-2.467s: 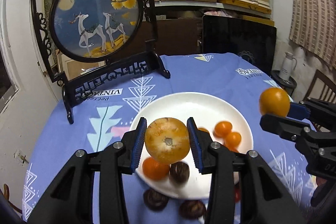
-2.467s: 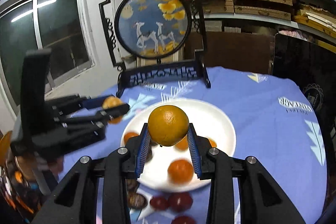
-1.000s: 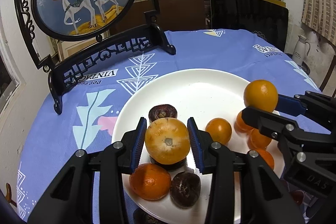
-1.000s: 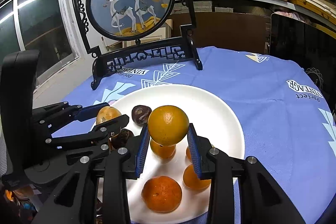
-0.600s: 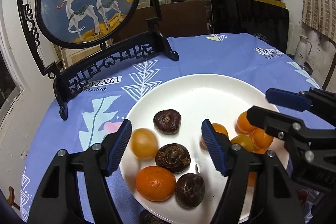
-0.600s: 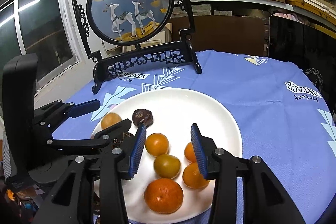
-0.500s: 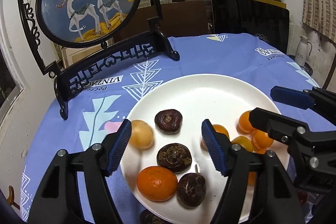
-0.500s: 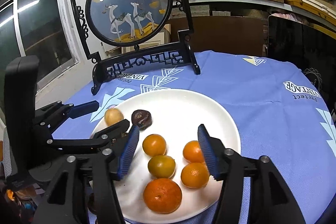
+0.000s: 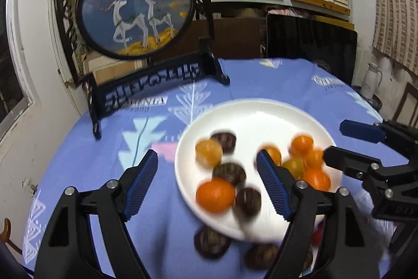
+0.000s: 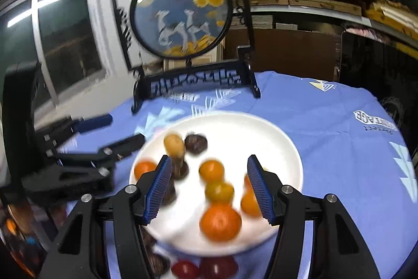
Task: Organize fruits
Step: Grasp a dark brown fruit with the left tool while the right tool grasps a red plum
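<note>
Left gripper (image 9: 207, 181) angled downward, jaws opening, blue pads (image 9: 141, 183) wide apart, nothing gripped. Right gripper (image 10: 209, 186) beside it, same downward tilt, jaws opening too, holding nothing.

white plate (image 9: 261, 109), orange & dark brown fruits (image 9: 215, 194), blue patterned tablecloth (image 9: 300, 85).

Glossy white plate (image 9: 261, 109), cloth tablecloth (image 9: 300, 85)

Both wrist views close, angled down, sharing plate (image 9: 250, 109)
</note>
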Tool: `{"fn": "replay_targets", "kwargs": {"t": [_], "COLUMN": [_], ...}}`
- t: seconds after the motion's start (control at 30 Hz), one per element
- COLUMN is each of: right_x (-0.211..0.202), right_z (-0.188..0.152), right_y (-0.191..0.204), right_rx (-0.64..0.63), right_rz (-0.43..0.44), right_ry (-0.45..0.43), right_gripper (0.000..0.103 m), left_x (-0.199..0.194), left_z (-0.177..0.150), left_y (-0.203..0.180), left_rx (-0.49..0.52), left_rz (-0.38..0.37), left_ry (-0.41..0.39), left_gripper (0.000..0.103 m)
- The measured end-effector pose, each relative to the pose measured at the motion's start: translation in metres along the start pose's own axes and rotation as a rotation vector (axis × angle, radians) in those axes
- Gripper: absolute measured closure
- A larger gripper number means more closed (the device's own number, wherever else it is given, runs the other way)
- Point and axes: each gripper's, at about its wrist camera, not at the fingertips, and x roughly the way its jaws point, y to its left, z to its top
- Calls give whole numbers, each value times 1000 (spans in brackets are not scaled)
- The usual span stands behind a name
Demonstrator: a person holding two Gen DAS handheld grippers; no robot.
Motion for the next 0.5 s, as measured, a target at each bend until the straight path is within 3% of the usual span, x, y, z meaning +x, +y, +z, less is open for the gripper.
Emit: {"fn": "replay_targets", "kwargs": {"t": [0.13, 0.23, 0.43, 0.5], "right_x": [-23, -27, -13, -6], "right_z": [-38, -71, -98, -98], "right_y": [4, 3, -8, -6], "right_rx": [-100, -172, -110, -98], "right_rz": [-36, -87, -70, -41], "right_ry": [93, 216, 310, 321], "right_gripper": [42, 37, 37, 59], "left_x": [-13, -17, -31, -36], "left_z": [-32, -52, -81, -88], "left_y": [1, 4, -20, -32], "left_rx": [20, 21, 74, 107], "left_rz": [-47, -63, -126, -150], "left_ry": [57, 107, 172, 185], "left_gripper": [27, 26, 25, 25]}}
